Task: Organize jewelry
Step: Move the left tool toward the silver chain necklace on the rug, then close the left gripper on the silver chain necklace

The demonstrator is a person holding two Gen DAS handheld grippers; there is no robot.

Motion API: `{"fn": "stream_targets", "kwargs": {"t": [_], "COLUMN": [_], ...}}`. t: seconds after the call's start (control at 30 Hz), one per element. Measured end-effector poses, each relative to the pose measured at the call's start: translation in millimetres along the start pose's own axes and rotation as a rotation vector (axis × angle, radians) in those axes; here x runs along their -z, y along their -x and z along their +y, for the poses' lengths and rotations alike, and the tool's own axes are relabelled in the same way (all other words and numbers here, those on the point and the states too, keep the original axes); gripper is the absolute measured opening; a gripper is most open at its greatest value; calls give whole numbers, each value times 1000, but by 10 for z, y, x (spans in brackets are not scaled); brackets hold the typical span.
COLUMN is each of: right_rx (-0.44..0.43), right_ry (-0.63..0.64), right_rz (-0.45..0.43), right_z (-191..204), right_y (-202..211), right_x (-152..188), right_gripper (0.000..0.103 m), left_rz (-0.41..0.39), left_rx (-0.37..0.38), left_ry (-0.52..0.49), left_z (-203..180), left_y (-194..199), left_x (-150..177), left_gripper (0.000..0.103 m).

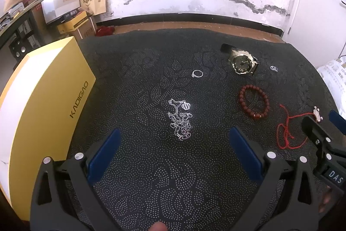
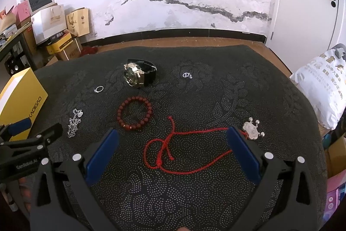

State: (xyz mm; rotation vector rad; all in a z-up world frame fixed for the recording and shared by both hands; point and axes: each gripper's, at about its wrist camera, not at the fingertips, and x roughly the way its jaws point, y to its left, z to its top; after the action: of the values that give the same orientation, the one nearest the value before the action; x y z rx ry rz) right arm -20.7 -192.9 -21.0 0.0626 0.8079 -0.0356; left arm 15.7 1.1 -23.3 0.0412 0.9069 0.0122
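Jewelry lies scattered across a dark patterned cloth as a person holds two grippers low over it, nothing yet picked up. The left gripper hangs wide open and empty, its blue fingers framing a tangled silver chain that lies just ahead, its heap running lengthwise away from the fingertips. The right gripper is likewise spread wide with nothing in it, straddling a red cord whose silver pendant rests just beyond the right-hand finger, the cord trailing crosswise between the fingers. Farther off sit a red bead bracelet, a watch, a ring and a small silver charm. A yellow box, lid closed, stands at the left edge, nearest the left gripper. Each hand appears best placed for the piece directly before it; the chain calls for a short reach forward and down.
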Motion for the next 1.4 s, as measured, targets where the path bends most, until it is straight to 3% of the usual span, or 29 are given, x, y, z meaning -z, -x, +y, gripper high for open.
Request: {"fn": "stream_targets", "kwargs": {"t": [1.13, 1.27, 1.4], "right_rx": [9, 18, 32], "right_ry": [-27, -40, -84], "right_rz": [0, -6, -13], "right_z": [-103, -178, -363], "right_y": [2, 20, 17], "right_x": [-9, -30, -90], "right_gripper": [97, 97, 97], "left_rz": [8, 2, 5], "left_rx": [1, 108, 214], "left_ry": [-34, -23, 79], "left_z": [-39, 60, 322], "left_y": [-102, -102, -175], "left_x": [58, 68, 18], "left_gripper": [98, 98, 98]}}
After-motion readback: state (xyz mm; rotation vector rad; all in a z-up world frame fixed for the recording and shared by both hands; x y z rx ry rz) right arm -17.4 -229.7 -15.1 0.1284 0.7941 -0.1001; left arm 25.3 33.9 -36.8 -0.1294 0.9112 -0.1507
